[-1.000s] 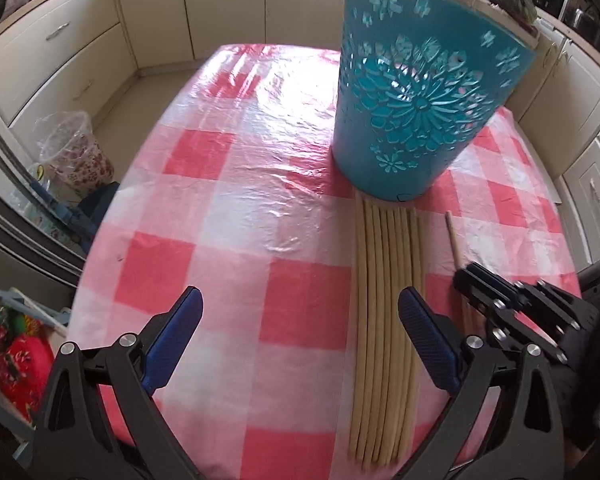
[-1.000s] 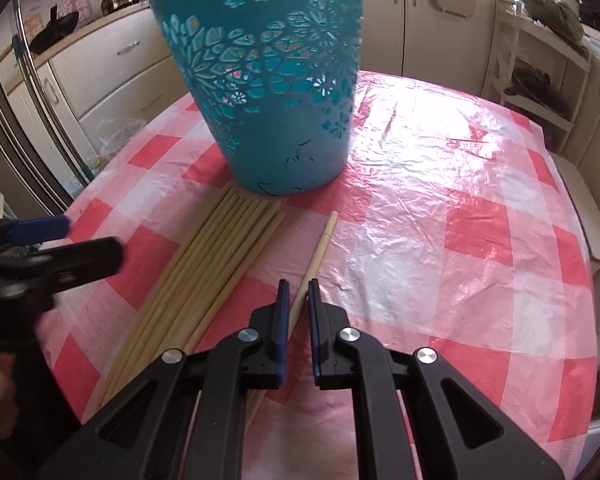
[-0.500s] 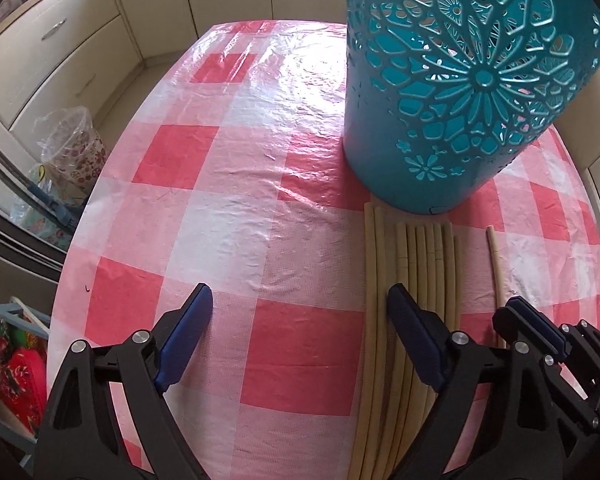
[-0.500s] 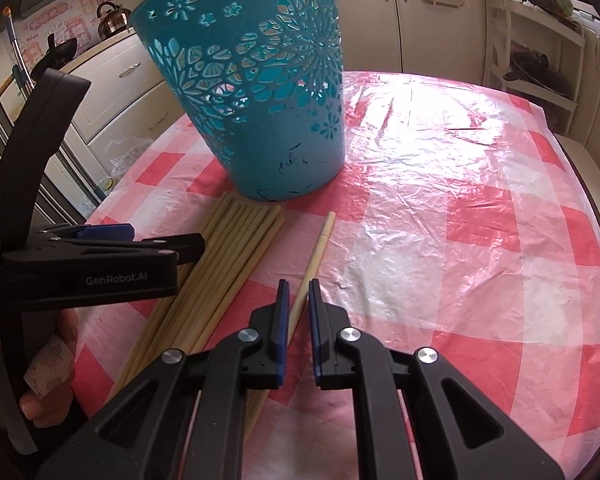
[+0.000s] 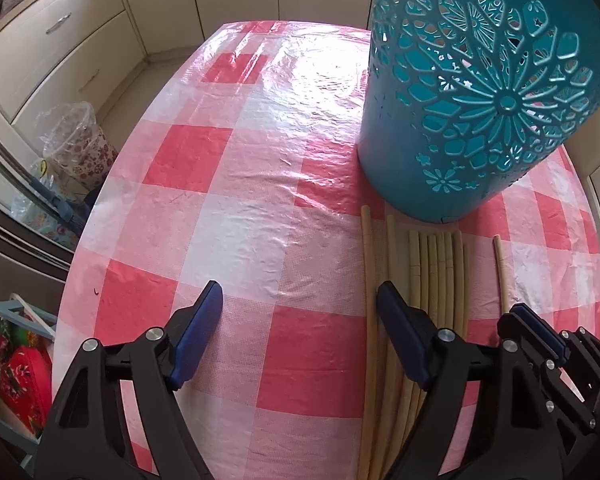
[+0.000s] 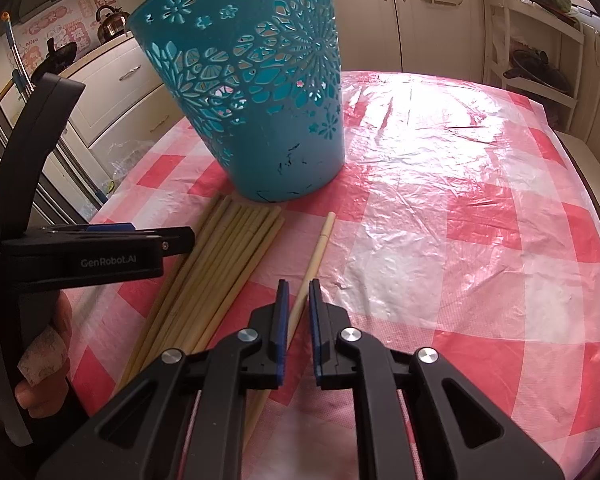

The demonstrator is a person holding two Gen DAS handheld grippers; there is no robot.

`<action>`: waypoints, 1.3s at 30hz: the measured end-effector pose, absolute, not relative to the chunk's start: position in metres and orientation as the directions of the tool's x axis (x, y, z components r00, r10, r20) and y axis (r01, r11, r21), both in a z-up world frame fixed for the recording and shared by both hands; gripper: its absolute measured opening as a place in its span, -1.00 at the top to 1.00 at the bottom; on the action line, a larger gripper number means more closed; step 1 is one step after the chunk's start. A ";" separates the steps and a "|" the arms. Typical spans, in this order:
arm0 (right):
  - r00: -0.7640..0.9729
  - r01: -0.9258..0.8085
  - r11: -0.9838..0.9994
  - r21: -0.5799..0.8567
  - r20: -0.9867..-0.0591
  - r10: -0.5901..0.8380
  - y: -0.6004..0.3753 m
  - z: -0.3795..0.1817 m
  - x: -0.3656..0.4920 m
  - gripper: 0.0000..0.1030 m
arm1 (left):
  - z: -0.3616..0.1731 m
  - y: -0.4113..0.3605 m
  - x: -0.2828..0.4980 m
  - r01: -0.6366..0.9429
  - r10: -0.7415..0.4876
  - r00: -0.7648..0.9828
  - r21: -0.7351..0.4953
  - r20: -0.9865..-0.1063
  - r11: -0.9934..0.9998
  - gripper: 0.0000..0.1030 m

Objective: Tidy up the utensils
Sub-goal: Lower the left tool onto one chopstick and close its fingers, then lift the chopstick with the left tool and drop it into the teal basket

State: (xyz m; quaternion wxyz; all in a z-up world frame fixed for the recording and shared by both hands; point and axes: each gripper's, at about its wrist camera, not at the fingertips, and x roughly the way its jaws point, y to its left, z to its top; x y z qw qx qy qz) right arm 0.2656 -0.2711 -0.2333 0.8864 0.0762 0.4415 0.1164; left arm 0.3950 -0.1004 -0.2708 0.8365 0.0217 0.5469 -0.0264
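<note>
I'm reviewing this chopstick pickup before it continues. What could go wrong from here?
1. The right gripper straddles the lone chopstick with a narrow gap; a thin round stick could roll or slip out.
2. The left gripper is wide open beside the chopstick bundle; it could scatter them.
3. The teal basket stands close; swinging sticks might knock it.

The left wrist camera looks forward and down from low over the near edge of the checked tablecloth [image 5: 236, 208], close to the teal cut-out basket [image 5: 476, 92] rising at upper right. The right wrist camera faces the same basket [image 6: 256, 92] from the right side, both views sharing the bundle of chopsticks [image 5: 432, 276] [image 6: 228, 256].
</note>
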 end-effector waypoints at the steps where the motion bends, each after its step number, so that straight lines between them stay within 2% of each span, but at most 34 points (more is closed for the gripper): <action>1: 0.583 -0.139 0.961 0.238 -0.765 0.274 -0.271 -0.234 0.266 0.79 | -0.271 -0.101 0.397 0.071 -0.020 0.400 0.009 -0.916 0.997 -0.45; 6: 0.582 -0.139 0.959 0.247 -0.763 0.281 -0.272 -0.234 0.267 0.78 | -0.271 -0.107 0.397 0.083 -0.007 0.405 0.029 -0.914 0.996 -0.32; 9: 0.582 -0.140 0.958 0.250 -0.762 0.284 -0.272 -0.235 0.267 0.78 | -0.267 -0.114 0.397 0.107 -0.018 0.410 0.028 -0.912 0.994 0.12; 11: 0.583 -0.141 0.959 0.248 -0.762 0.282 -0.272 -0.235 0.267 0.78 | -0.264 -0.120 0.396 0.142 -0.044 0.402 0.015 -0.915 0.990 0.86; 12: 0.583 -0.141 0.959 0.246 -0.763 0.281 -0.272 -0.235 0.267 0.78 | -0.263 -0.122 0.397 0.158 -0.074 0.387 -0.013 -0.919 0.987 0.90; 16: 0.585 -0.142 0.962 0.234 -0.764 0.272 -0.271 -0.235 0.267 0.78 | -0.255 -0.113 0.393 0.155 -0.128 0.365 -0.075 -0.922 0.985 0.91; 19: 0.587 -0.140 0.962 0.235 -0.763 0.272 -0.269 -0.235 0.267 0.78 | -0.225 -0.091 0.379 0.135 -0.194 0.424 -0.151 -0.885 0.979 0.91; 22: 0.590 -0.139 0.963 0.231 -0.762 0.268 -0.267 -0.236 0.266 0.78 | -0.165 -0.063 0.357 0.124 -0.268 0.564 -0.240 -0.781 0.963 0.91; 25: 0.592 -0.139 0.964 0.227 -0.762 0.265 -0.266 -0.236 0.265 0.78 | -0.097 -0.048 0.348 0.154 -0.307 0.719 -0.288 -0.624 0.945 0.91; 28: 0.591 -0.138 0.962 0.237 -0.760 0.272 -0.267 -0.236 0.265 0.78 | -0.046 -0.059 0.358 0.262 -0.400 0.814 -0.349 -0.421 0.900 0.90; 31: 0.590 -0.138 0.959 0.249 -0.757 0.282 -0.270 -0.236 0.265 0.78 | -0.030 -0.077 0.381 0.269 -0.384 0.853 -0.333 -0.354 0.904 0.90; 35: 0.586 -0.140 0.952 0.273 -0.752 0.302 -0.275 -0.237 0.266 0.74 | -0.037 -0.105 0.430 0.220 -0.326 0.888 -0.321 -0.325 0.921 0.90; 39: 0.581 -0.151 0.945 0.289 -0.748 0.322 -0.278 -0.235 0.266 0.67 | -0.074 -0.128 0.468 0.153 -0.266 0.875 -0.289 -0.405 0.945 0.90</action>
